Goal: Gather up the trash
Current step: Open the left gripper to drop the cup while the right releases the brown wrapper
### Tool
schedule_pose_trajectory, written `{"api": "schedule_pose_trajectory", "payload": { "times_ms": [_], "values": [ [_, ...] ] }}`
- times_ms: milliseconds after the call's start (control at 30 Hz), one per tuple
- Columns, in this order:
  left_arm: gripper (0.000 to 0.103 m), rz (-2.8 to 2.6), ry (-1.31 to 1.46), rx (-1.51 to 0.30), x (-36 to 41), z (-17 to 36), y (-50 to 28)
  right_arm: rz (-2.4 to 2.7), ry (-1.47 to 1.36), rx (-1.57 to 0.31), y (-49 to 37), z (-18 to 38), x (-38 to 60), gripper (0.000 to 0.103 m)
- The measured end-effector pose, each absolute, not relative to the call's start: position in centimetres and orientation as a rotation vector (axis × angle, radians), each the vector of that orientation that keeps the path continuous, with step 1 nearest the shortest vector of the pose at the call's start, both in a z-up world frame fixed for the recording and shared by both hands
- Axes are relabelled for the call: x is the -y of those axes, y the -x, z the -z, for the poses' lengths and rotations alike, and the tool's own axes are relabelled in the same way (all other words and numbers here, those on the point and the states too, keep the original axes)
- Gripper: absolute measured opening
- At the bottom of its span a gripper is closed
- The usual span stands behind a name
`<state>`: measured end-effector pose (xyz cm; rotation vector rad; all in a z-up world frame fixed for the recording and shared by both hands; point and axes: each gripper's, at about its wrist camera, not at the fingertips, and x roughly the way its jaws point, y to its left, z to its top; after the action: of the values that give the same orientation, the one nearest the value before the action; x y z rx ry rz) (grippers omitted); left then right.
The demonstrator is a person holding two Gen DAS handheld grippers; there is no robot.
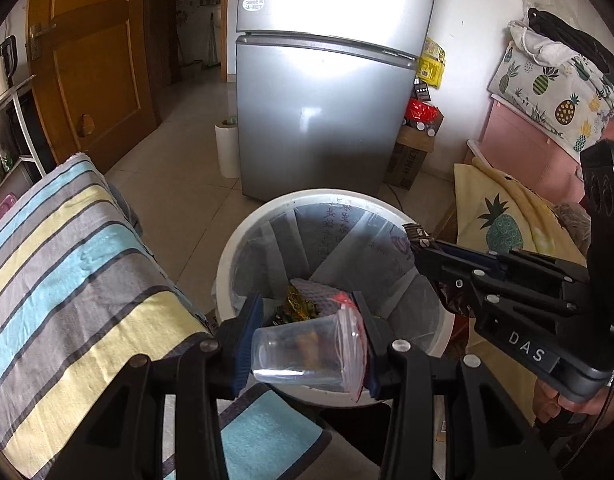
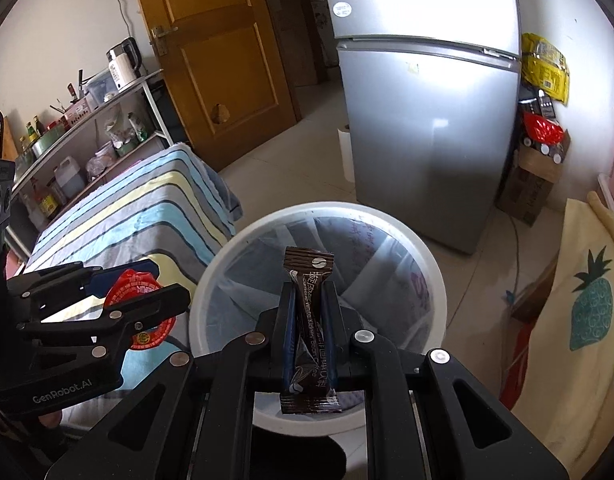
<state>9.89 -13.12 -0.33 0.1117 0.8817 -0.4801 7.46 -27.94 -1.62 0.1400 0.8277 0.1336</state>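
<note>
Clearly, in the left wrist view, the left gripper at the lower centre of the frame is closed on a clear plastic cup with a peeled red-printed foil lid, lying sideways between the blue pads. Just behind it, in the middle of the frame, stands the white round trash bin lined with a translucent bag, with a few wrappers already at its bottom. At the right edge, the right gripper reaches over the bin rim. A striped blue, yellow and grey cloth fills the left side, and a silver 2-door fridge stands at the top.

Seen from the right wrist view, the right gripper at the lower centre is clamped on a dark brown coffee sachet, held upright with its top end above the bin opening. At the left edge, the left gripper shows the cup's red lid, which sits beside the rim over the striped cloth, not over the opening.

To drop well, I judge each gripper should be centred over the opening before releasing; the cup needs carrying further in, and its loose lid may catch on a pad.
</note>
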Motion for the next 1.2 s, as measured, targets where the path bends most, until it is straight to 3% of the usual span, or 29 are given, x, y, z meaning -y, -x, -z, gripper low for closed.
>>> {"api": "schedule_pose_trajectory", "payload": {
  "times_ms": [400,500,567,633,667,1200],
  "values": [
    [0.046,0.479,-0.120,-0.960,14.0,2.7,-11.2,-0.094,-0.126,-0.906,-8.9,4.7,28.6,0.014],
    [0.053,0.475,-0.114,-0.979,13.8,3.1,-11.4,-0.089,-0.128,-0.913,-9.1,5.0,28.7,0.015],
    [0.061,0.478,-0.114,-0.974,13.7,3.0,-11.4,-0.080,-0.127,-0.912,-9.1,5.0,28.8,0.021],
    [0.061,0.478,-0.106,-0.975,13.6,2.9,-11.3,-0.077,-0.131,-0.912,-9.0,5.0,28.8,0.040],
    [0.061,0.479,-0.102,-0.972,13.5,2.8,-11.3,-0.078,-0.134,-0.909,-9.0,4.9,28.8,0.042],
    [0.072,0.382,-0.109,-0.793,10.7,-0.9,-6.5,0.008,-0.108,-0.767,-3.3,0.2,27.0,0.043]
  ]
}}
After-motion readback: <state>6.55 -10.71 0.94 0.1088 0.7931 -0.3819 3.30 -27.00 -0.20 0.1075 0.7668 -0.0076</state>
